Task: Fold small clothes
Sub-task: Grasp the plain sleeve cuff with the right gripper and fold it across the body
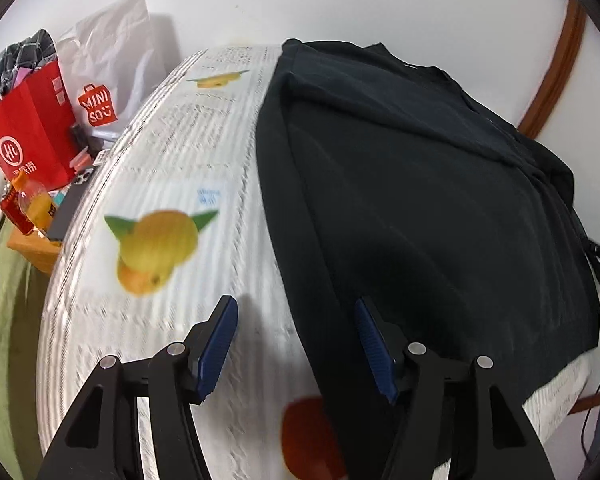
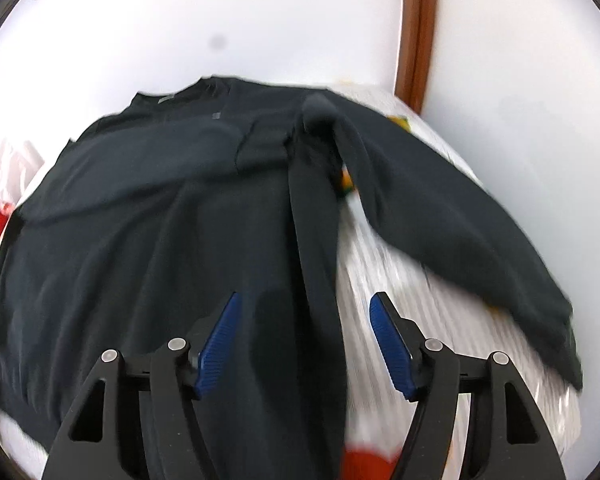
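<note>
**Dark shirt spread on the table, both grippers empty**

A black shirt (image 1: pixel 420 208) lies spread over a table covered with a white cloth (image 1: pixel 160 168) printed with fruit pictures. In the left wrist view the shirt takes the right part of the table, its left edge running down toward the camera. The left gripper (image 1: pixel 296 340) hovers over that edge with its jaws apart, nothing between the blue pads (image 1: pixel 216 348); one pad stands over the bare cloth, the other over the dark fabric.

In the right wrist view the shirt (image 2: pixel 140 220) fills the left and middle, with one sleeve (image 2: pixel 460 232) stretched out to the right and a folded ridge of fabric running down the centre. The right gripper (image 2: pixel 304 340) hangs above this ridge, jaws released and holding nothing.

Left of the table stand a red bag (image 1: pixel 32 136) and a white bag (image 1: pixel 108 64) among clutter. Both views are blurred.
</note>
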Available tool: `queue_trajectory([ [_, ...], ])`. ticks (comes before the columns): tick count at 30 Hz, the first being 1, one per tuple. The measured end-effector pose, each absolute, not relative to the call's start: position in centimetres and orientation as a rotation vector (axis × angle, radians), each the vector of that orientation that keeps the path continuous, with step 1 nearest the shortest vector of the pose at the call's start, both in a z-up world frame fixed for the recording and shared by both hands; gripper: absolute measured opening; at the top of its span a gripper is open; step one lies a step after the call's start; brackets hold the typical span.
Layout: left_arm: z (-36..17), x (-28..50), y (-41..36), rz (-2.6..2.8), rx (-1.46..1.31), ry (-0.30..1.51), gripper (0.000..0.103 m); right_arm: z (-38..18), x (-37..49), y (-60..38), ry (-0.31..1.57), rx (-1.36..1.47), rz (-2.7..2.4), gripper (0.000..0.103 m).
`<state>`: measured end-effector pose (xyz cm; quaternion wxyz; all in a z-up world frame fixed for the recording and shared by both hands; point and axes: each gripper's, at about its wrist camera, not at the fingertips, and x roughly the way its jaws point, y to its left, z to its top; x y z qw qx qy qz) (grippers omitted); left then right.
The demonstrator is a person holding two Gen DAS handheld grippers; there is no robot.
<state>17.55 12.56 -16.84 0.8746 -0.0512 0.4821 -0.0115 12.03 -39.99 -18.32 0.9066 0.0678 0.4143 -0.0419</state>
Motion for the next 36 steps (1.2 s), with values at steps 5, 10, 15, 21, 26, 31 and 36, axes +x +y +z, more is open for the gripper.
queue_trajectory([
  [5, -17.1, 15.8, 11.3, -0.043, -0.090, 0.982, 0.058, -20.4, 8.5, -39.9, 0.866, 0.169, -0.073, 0.066],
  [10, -17.1, 14.8, 10.2, -0.041, -0.075, 0.965, 0.015, -21.6, 6.4, -39.0, 0.842, 0.148, -0.037, 0.023],
  [15, -16.7, 13.3, 10.7, -0.015, -0.095, 0.953, 0.007, -21.2, 4.4, -38.0, 0.814, 0.087, -0.022, 0.007],
  [21, -16.5, 12.0, 10.8, -0.021, -0.097, 0.971, 0.008, -20.9, 3.4, -38.0, 0.818, 0.089, -0.009, 0.009],
  [26, -15.7, 12.6, 10.3, 0.005, -0.078, 0.981, 0.019, -18.9, 4.2, -39.8, 0.759, 0.095, -0.004, 0.022],
  [31, -14.6, 13.3, 9.8, 0.006, -0.080, 0.941, 0.052, -17.4, 4.7, -45.4, 0.684, 0.065, -0.222, 0.068],
  [36, -14.1, 15.7, 8.7, 0.028, -0.066, 0.927, 0.052, -18.9, 5.5, -53.5, 0.752, 0.120, -0.415, 0.068],
])
